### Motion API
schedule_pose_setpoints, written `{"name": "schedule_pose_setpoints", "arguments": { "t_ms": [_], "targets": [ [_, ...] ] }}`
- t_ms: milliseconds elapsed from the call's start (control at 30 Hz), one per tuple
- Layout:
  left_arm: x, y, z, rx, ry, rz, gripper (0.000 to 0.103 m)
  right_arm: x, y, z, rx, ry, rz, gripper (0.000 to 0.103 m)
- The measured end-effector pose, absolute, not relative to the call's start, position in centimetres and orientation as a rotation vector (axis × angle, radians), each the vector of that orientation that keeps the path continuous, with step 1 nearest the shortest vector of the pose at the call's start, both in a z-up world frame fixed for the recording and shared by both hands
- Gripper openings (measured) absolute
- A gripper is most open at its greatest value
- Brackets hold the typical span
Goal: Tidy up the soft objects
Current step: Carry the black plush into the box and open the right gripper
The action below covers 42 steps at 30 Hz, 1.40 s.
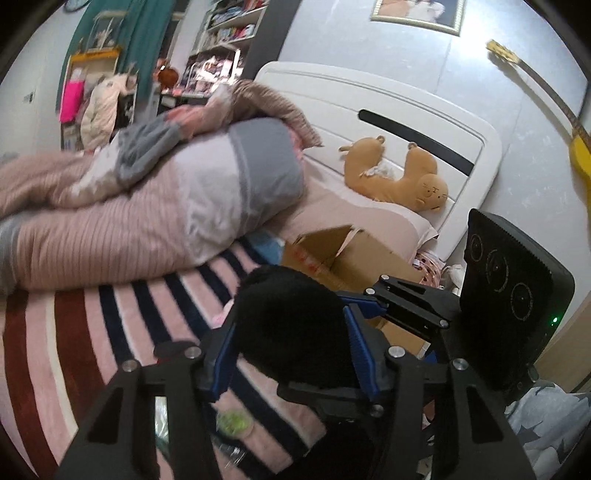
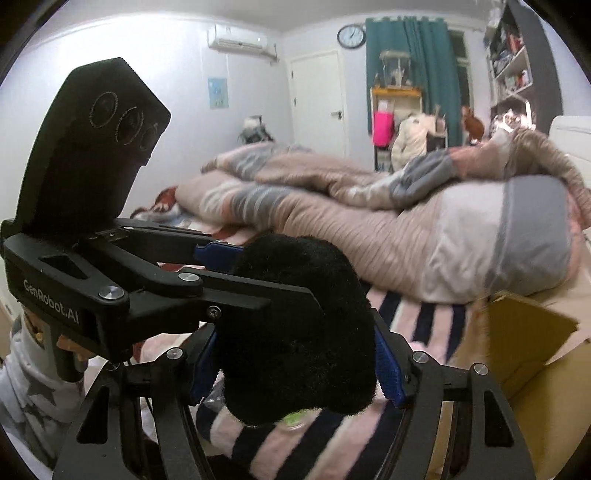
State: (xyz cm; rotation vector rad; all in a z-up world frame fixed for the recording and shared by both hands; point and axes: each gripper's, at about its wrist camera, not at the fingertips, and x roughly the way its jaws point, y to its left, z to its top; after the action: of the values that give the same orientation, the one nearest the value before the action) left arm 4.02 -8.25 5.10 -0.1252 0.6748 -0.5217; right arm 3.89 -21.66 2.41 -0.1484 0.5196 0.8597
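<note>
Above the striped blanket on the bed, both grippers pinch one black plush object. The left gripper has its blue pads pressed against the plush's two sides; the right gripper clamps the same plush from the opposite direction, its fingers crossing close to the left tool. The plush hangs clear of the bedding, near the bed's side edge. An open cardboard box sits just beyond the plush, toward the headboard, with one flap raised. A rolled duvet fills the far half of the mattress, leaving the striped strip bare between it and the edge. The left wrist view alone shows a tan plush toy lying against the headboard and a yellow guitar on the wall. The right wrist view alone shows the door, wall clock and teal curtain.
</note>
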Motion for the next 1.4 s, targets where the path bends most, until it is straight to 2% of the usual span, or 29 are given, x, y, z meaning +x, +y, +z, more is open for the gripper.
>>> {"name": "schedule_pose_setpoints", "arguments": {
  "t_ms": [333, 767, 900, 967, 1033, 1100, 1267, 1400],
  "targets": [
    [7.9, -17.5, 8.0, 0.021, 0.671, -0.579, 0.05, 5.0, -29.8, 4.4, -0.09, 0.474, 0.734, 0.067],
    [14.0, -24.3, 3.4, 0.135, 0.847, -0.609, 0.05, 9.6, -34.2, -0.1, -0.07, 0.635, 0.6, 0.068],
    [14.7, -24.6, 2.7, 0.151, 0.856, -0.581, 0.052, 10.6, -34.2, -1.4, -0.07, 0.685, 0.577, 0.073],
    [14.7, -24.0, 2.9, 0.144, 0.841, -0.576, 0.063, 10.9, -34.1, -1.7, -0.08, 0.702, 0.563, 0.075],
    [14.5, -23.3, 3.2, 0.127, 0.825, -0.57, 0.066, 11.2, -34.1, -1.9, -0.085, 0.713, 0.555, 0.079],
    [14.2, -22.3, 3.6, 0.11, 0.81, -0.563, 0.066, 11.2, -34.2, -2.0, -0.079, 0.715, 0.555, 0.088],
    [13.2, -19.9, 4.8, 0.077, 0.773, -0.536, 0.067, 10.7, -34.0, -1.3, -0.096, 0.692, 0.55, 0.088],
    [11.8, -16.9, 5.8, 0.044, 0.74, -0.493, 0.067, 9.4, -33.2, 0.3, -0.126, 0.639, 0.536, 0.096]
  ]
}}
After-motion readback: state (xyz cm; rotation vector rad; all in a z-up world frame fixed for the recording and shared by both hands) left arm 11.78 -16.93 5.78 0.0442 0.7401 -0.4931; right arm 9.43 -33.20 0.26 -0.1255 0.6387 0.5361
